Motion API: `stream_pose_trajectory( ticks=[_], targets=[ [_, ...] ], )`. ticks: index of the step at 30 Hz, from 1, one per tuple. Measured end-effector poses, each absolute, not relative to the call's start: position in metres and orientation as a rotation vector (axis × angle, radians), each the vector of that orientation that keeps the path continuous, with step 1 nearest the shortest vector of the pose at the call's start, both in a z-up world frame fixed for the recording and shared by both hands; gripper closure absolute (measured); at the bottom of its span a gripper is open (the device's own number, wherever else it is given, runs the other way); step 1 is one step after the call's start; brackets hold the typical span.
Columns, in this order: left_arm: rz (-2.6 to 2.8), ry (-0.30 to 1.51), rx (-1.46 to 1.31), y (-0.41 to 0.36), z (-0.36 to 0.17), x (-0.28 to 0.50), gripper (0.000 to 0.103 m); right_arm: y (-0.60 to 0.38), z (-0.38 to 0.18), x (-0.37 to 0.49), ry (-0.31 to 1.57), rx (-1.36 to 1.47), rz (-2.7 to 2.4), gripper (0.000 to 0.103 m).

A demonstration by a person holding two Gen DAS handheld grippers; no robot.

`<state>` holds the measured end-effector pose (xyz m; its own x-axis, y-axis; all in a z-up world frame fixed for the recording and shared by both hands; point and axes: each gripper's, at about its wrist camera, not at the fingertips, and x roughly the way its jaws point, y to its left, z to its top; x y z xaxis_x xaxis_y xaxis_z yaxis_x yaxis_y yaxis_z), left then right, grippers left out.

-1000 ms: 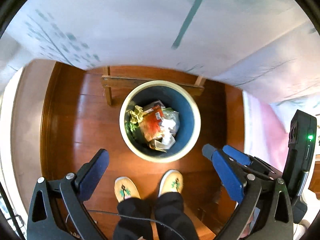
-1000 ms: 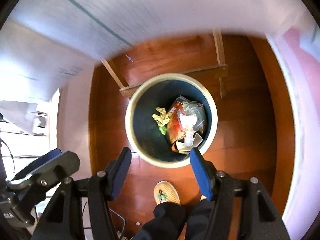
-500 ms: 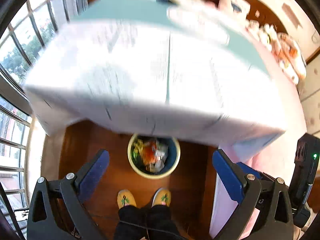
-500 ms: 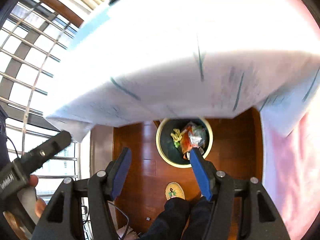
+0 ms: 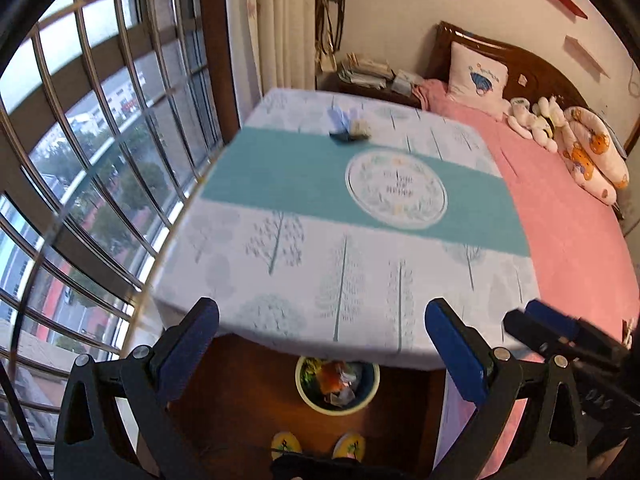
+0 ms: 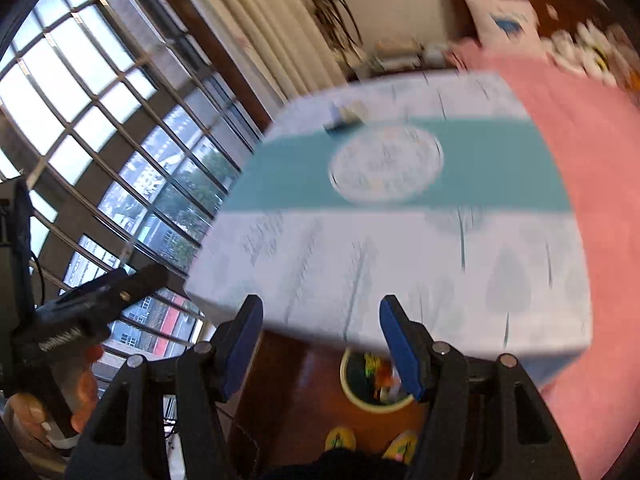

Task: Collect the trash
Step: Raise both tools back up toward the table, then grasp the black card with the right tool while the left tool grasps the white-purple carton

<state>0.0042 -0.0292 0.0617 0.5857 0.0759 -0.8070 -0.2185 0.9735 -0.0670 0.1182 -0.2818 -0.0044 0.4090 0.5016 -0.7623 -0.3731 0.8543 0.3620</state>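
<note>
Both grippers, left [image 5: 322,344] & right [image 6: 321,344], gape empty; far scraps [image 5: 349,128] on table [image 5: 280,248] may scatter if grabbed w/ blurry, rushed reach.

Wide, flat run of tablecloth [image 5: 344,248] ahead, bare across the near and middle stretch. One small cluster of trash [image 5: 347,126] at the far end, blurred, just past the teal band, with open cloth on all sides of it. Barred window [image 5: 92,152] close along the left edge of the table; pink bed [image 5: 568,216] tight against the right edge. Below the near overhang, a trash bin [image 5: 337,384] on the wooden floor, mouth partly under the cloth's edge, slippered feet [image 5: 318,445] just before it. Both grippers, left [image 5: 320,344] and right [image 6: 320,344], spread wide, nothing between the fingers.
</note>
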Motion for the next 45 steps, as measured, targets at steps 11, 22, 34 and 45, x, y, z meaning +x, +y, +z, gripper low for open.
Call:
stream_pose_trajectory(
  ticks=[11,22,34,45],
  targets=[
    [0.178,0.885,-0.161,-0.032,0.098,0.050,0.001,-0.251,0.037,0.176,0.923,0.117,0.668,0.042],
    [0.116,0.950,-0.087,0.027,0.067,0.173,0.008,-0.195,-0.009,0.271,1.047,0.206,0.605,0.047],
    [-0.099,1.067,0.041,0.090,-0.001,0.353,0.031,-0.118,-0.113,0.408,1.246,0.458,0.364,0.056],
    [-0.162,1.124,0.029,0.104,-0.047,0.428,0.031,-0.109,-0.169,0.475,1.263,0.663,0.200,0.056]
  ],
)
